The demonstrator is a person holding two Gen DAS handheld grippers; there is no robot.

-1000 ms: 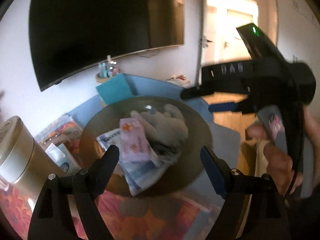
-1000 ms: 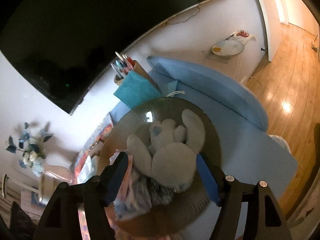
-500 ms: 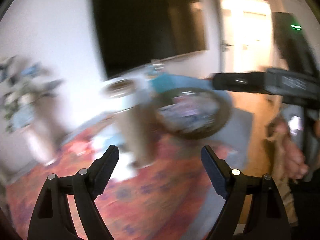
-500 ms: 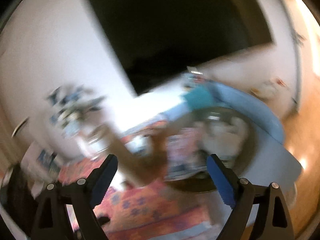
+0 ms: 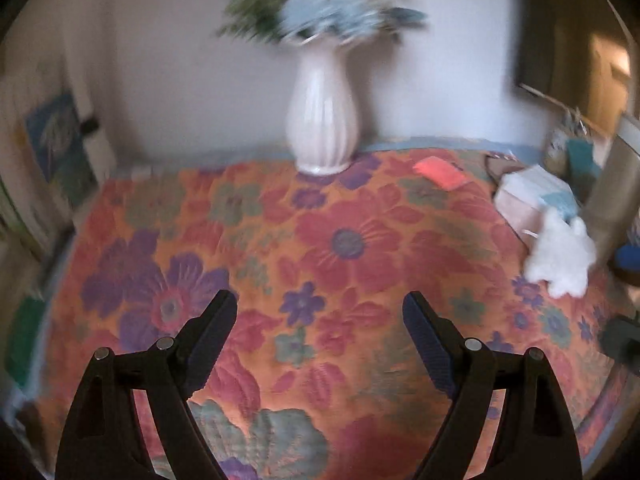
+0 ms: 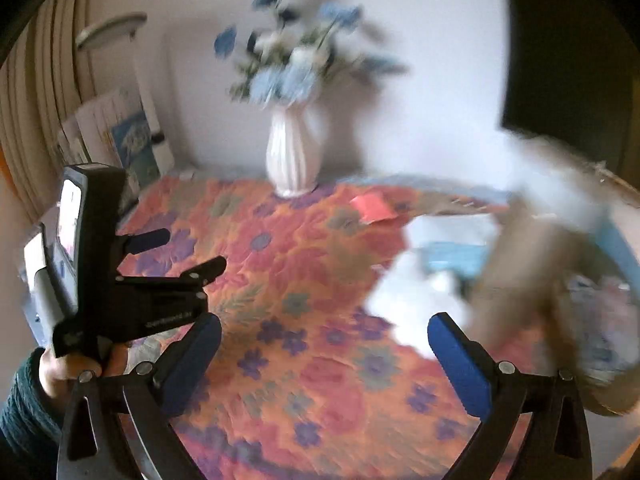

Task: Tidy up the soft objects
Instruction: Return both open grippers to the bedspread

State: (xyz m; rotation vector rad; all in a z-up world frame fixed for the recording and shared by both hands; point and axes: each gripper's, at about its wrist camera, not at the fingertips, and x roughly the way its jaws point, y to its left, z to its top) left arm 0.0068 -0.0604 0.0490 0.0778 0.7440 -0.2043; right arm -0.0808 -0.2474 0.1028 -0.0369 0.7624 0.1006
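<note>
A white plush toy (image 5: pixel 560 256) lies on the floral cloth (image 5: pixel 340 240) at the right, beside a pale tissue pack (image 5: pixel 532 200). My left gripper (image 5: pixel 318 308) hangs open over bare cloth, well left of the toy, nothing between its fingers. In the right wrist view the same plush toy (image 6: pixel 416 292) is blurred, just beyond the right finger of my right gripper (image 6: pixel 324 326). That gripper's jaws are opening, with only cloth between them. The left gripper (image 6: pixel 188 250) shows at the left, held by a hand (image 6: pixel 68 368).
A white ribbed vase (image 5: pixel 322 120) of blue flowers stands at the cloth's far edge against the wall. A red card (image 5: pixel 440 170) lies near it. A tan cylinder (image 6: pixel 520 264) rises at the right, behind the toy. Boxes (image 6: pixel 132 140) lean at the far left.
Both views have swung left, from the bowl holding a grey plush and packs to the floral cloth and vase. The right gripper's jaws have widened. The left jaws look unchanged.
</note>
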